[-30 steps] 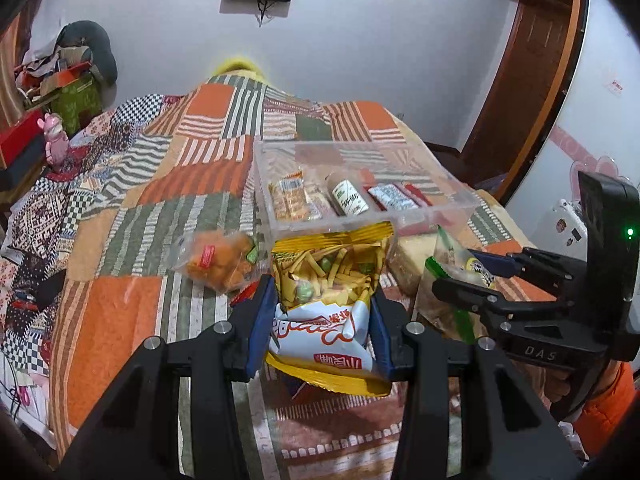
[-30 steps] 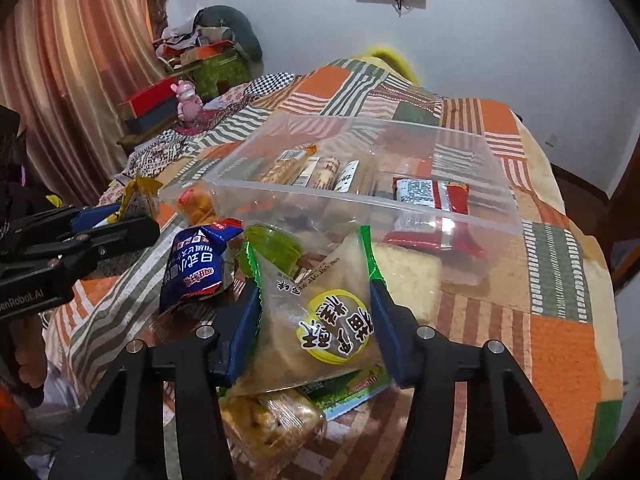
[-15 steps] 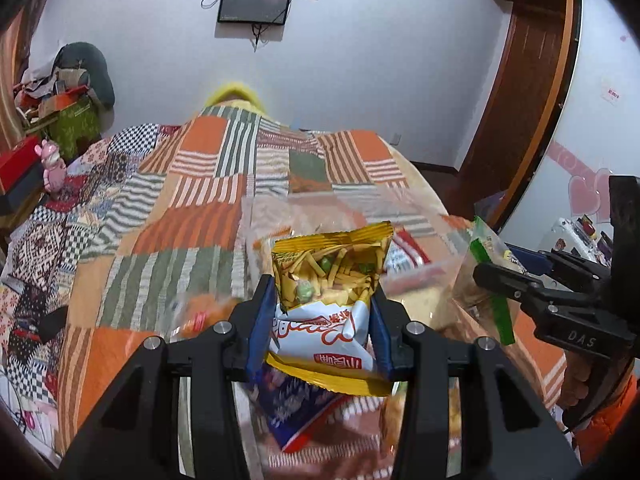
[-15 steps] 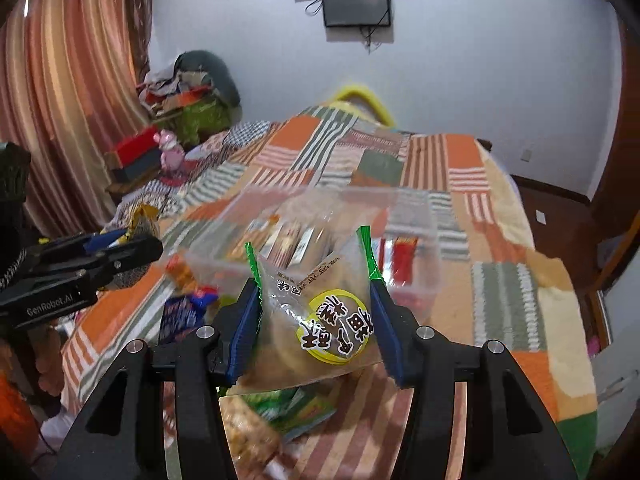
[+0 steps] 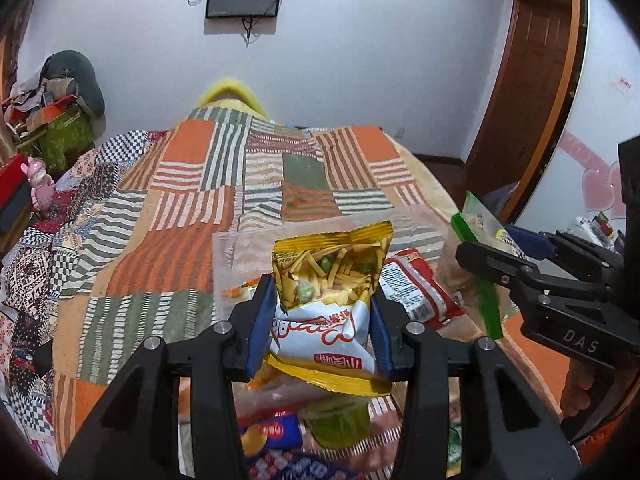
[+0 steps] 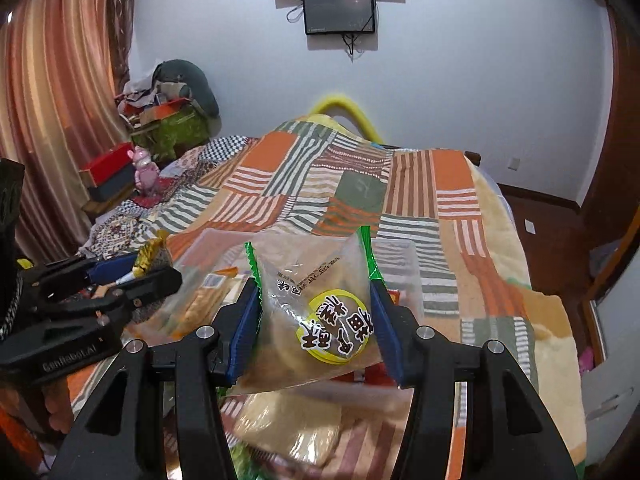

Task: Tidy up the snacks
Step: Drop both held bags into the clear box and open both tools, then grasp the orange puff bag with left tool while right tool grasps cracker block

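Snacks are held in both grippers above a patchwork bed: one glossy yellow-and-white fries packet (image 5: 326,292) is clamped between the blue pads of the left gripper (image 5: 322,316), and one clear, green-edged pastry bag (image 6: 316,312) is pinched by the right gripper (image 6: 316,324). One transparent plastic bin (image 5: 224,256) is seen below them, with a red-and-white packet (image 5: 412,288) inside. Blurred loose packets (image 5: 276,436) are shown only in the left view; striped curtains (image 6: 52,92) only in the right.
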Tool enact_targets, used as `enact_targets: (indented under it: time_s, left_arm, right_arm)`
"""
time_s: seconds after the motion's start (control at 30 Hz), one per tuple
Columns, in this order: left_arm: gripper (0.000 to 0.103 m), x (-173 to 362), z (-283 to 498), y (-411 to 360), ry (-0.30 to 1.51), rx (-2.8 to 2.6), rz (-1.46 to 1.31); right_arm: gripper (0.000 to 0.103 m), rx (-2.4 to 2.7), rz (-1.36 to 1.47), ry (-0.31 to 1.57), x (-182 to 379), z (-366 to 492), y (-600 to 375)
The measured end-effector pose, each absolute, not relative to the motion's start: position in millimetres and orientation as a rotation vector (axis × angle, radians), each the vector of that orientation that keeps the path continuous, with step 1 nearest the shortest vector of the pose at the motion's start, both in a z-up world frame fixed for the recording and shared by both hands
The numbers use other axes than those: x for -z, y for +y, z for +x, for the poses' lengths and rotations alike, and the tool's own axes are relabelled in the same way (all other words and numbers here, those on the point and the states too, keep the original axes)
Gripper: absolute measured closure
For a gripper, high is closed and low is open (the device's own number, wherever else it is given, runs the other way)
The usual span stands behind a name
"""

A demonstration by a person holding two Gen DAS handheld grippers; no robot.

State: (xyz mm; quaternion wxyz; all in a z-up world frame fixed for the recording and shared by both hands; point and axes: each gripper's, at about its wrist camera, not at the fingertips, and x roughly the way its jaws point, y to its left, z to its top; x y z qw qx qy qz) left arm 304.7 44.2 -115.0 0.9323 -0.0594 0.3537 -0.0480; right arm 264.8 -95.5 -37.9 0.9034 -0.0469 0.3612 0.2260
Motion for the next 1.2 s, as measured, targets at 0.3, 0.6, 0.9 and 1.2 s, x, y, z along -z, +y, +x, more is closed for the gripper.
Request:
enact_targets:
  time_s: [0.3, 0.6, 0.9, 1.2]
  left_arm:
    - [0.06, 151.6, 345.3, 40.4, 0.823, 0.113, -0.118]
    - [0.059, 154.4, 343.9, 36.8, 0.84, 0.137, -0.117]
    - [0.052, 118.4, 307.0, 61.3, 0.773, 0.114, -0.143]
    - [0.046, 118.6, 263.8, 117.4, 0.801, 0.008, -0.145]
  right_arm:
    - [0.053, -0.466, -0.115, 0.835, 69.5, 287.6, -86.2]
    - [0.052, -0.484, -0.14, 0.863, 68.4, 285.8, -86.9]
    - [0.045, -0.497, -0.121, 0.81, 43.5, 265.8, -97.4]
    - [0.035, -0.505, -0.119, 0.785, 35.4, 236.6, -102.4]
